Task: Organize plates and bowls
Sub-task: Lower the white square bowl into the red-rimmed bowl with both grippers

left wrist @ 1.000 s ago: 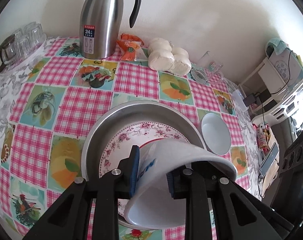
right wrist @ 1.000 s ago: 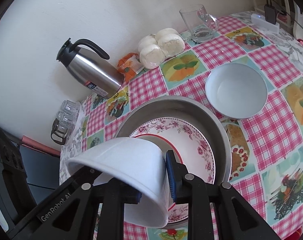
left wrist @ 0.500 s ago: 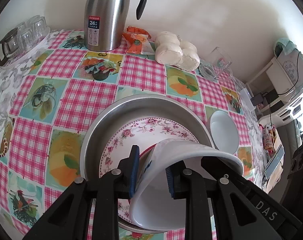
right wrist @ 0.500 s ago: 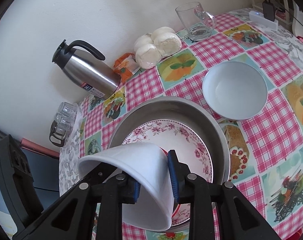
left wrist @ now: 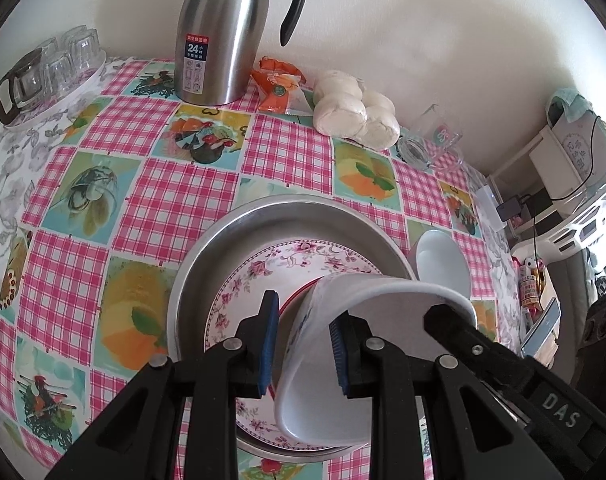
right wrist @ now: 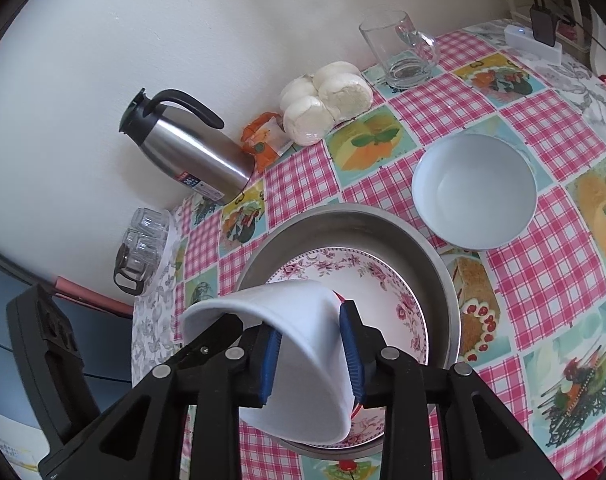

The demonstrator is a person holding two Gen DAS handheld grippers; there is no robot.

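Left claw (left wrist: 303, 344) clamps the rim of a tilted white ceramic bowl (left wrist: 343, 364) over the floral plate (left wrist: 263, 276) in the round steel basin (left wrist: 207, 256). Right claw (right wrist: 313, 354) straddles the opposite rim, jaws just been opening, pads off it. Second white bowl (right wrist: 475, 192) sits on the bench beside the basin.

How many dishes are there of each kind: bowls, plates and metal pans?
Bowls: 2, the held bowl and the table bowl
Plates: 1, the floral plate; any others under it are hidden
Metal pans: 1, the pan
Total: 4
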